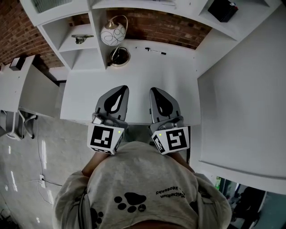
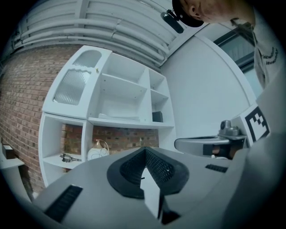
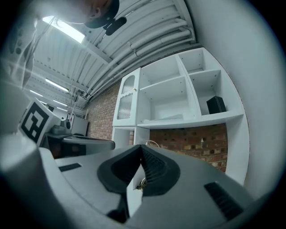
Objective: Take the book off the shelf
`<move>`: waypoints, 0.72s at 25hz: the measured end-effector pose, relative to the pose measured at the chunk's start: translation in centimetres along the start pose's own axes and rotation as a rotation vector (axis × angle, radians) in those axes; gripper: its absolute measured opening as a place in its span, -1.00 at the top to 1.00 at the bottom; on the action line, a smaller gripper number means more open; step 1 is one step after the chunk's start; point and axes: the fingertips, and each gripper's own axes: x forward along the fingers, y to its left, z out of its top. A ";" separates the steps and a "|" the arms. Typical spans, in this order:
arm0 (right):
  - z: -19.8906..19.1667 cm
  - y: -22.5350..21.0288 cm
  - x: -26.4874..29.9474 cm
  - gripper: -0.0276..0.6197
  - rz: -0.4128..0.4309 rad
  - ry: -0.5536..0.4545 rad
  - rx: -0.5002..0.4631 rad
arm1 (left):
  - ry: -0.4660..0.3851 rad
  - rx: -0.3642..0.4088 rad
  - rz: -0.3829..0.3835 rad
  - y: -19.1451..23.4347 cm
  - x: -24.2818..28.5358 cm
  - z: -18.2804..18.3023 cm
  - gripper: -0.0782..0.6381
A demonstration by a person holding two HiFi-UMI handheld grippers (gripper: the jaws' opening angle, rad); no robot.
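Book point(image 1: 222, 10): judged to be the dark block standing upright in the upper-right compartment of the shelf point(image 1: 96, 31), ahead, above and to the right of both grippers. The right gripper point(image 1: 155, 91) is nearer, with the left gripper point(image 1: 120, 89) beside it. Both sets of fingers point(image 3: 156, 167) are closed tip to tip and empty, held level over the table point(image 1: 147, 71).

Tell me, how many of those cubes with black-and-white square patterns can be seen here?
2. One black-and-white patterned cube sits at the back of the grey left gripper, the other at the back of the grey right gripper. None seems hidden.
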 end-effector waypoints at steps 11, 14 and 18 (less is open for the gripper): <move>-0.6 -2.2 8.2 0.86 -0.078 -0.012 -0.027 | -0.022 0.016 -0.068 7.0 6.3 0.1 0.76; -1.4 -2.4 9.3 0.86 -0.090 -0.002 -0.033 | -0.019 0.016 -0.077 8.1 7.2 -0.4 0.76; -2.0 -2.7 10.3 0.86 -0.087 0.017 -0.046 | -0.017 0.011 -0.088 8.7 8.2 -0.8 0.76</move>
